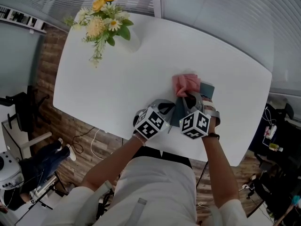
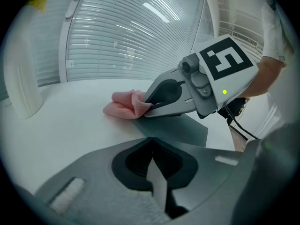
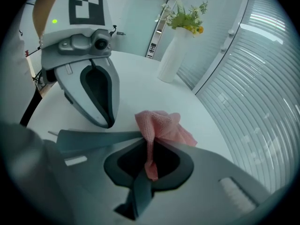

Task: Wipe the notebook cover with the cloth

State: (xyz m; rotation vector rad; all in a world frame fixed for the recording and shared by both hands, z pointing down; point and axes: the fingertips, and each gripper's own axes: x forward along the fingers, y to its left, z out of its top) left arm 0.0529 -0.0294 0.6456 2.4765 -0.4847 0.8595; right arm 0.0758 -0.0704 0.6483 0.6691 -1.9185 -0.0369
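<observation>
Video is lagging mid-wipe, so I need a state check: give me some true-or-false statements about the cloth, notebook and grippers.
1. The right gripper is clamped on the pink cloth. True.
2. The cloth sits right beside the vase. False: the vase stands well away, across the table.
3. The notebook lies on the white table. True.
4. The vase is empty. False: it holds flowers.

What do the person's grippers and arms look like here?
The left gripper and right gripper are grey with dark-lined jaws, each carrying a white cube with black square markers and a green light. The person has white shirt sleeves and a dark band on the right wrist.
</observation>
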